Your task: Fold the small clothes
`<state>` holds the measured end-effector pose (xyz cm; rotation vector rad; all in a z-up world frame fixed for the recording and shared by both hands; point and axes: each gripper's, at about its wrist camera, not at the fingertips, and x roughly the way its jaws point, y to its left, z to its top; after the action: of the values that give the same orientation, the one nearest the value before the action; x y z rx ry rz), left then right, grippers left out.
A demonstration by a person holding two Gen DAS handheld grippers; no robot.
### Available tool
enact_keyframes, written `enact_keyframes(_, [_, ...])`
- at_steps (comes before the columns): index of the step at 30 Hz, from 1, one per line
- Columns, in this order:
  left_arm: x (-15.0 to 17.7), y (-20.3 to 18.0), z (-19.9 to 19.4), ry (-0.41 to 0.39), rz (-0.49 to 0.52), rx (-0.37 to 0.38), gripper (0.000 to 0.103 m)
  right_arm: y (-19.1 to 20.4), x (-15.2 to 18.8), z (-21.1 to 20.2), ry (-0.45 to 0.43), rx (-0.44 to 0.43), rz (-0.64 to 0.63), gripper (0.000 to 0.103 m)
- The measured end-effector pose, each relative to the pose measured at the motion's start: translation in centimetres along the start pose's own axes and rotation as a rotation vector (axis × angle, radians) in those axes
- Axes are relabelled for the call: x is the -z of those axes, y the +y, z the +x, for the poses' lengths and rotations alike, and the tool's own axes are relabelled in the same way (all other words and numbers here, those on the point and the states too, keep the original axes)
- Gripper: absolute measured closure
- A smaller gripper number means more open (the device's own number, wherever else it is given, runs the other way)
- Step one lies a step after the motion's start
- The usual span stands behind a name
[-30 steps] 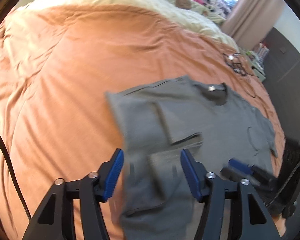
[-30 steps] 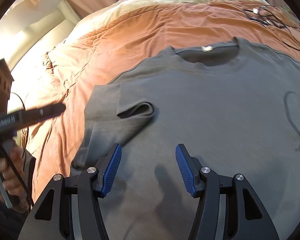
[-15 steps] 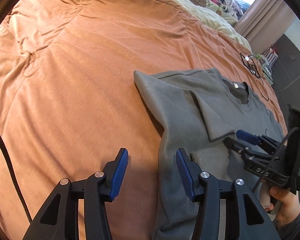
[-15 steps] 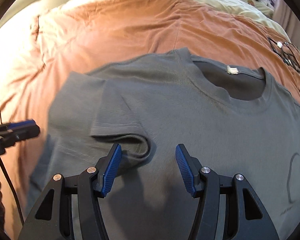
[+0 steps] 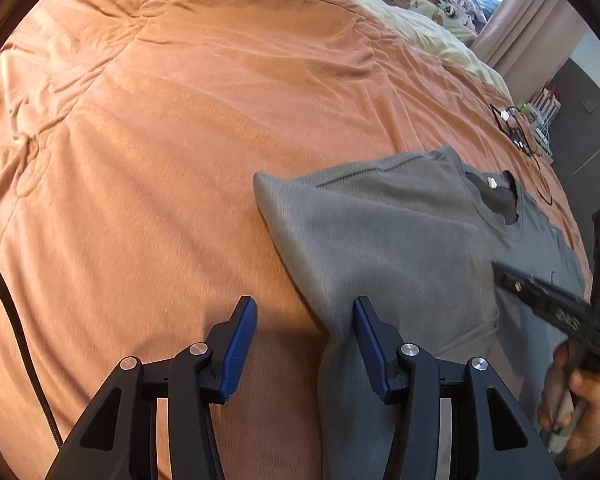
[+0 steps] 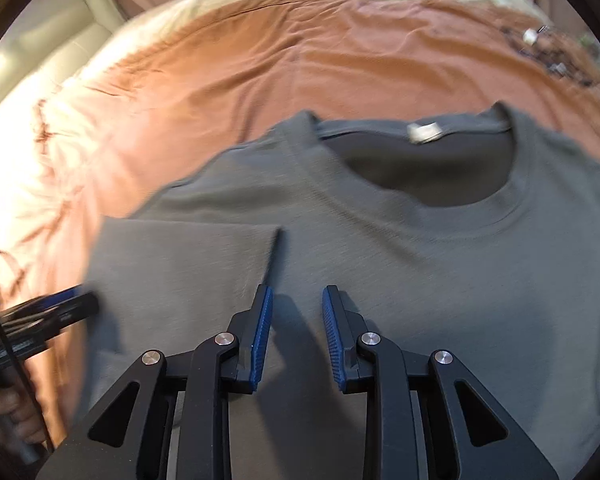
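Grey cotton: the T-shirt point(image 6: 400, 264) lies flat on the bed's orange duvet point(image 5: 172, 152), collar point(image 6: 512, 184) toward twelve o'clock in the right wrist view, so its long axis runs twelve to six. Its sleeve point(image 6: 188, 264) is folded in over the chest at nine o'clock. Right tool point(image 6: 296, 320) hangs over the chest; its jaws have just been narrowing, a gap remains, and no cloth is pinched. Left tool point(image 5: 300, 340) sits at the shirt's side edge, jaws apart, the cloth edge against the inner face of its right pad point(image 5: 366, 344). A tangle of black cable point(image 5: 516, 132) lies on the duvet at two o'clock, well clear. A cream blanket point(image 5: 400, 4) covers the far end.
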<state>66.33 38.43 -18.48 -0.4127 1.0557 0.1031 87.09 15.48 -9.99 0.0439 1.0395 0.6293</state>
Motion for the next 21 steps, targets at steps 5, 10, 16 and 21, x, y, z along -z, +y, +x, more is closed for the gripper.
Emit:
enact_keyframes(5, [-1.3,0.6,0.8,-0.011,-0.037,0.021,0.051,0.4,-0.2,1.9,0.049,-0.049,0.030,0.080])
enact_keyframes(10, [-2.3,1.0,1.3,-0.027,-0.049,0.015,0.051,0.3,-1.0,2.3,0.048,-0.087,0.121,0.079])
enact_keyframes(16, [-3.0,0.8,2.1,-0.042,-0.036,0.010,0.063,-0.7,-0.3,1.2,0.009,-0.159,0.160,0.063])
enact_keyframes(21, [-3.2,1.0,2.2,-0.046,-0.026,-0.014,0.080,-1.7,-0.4,1.5,0.004,-0.190,0.195,0.055])
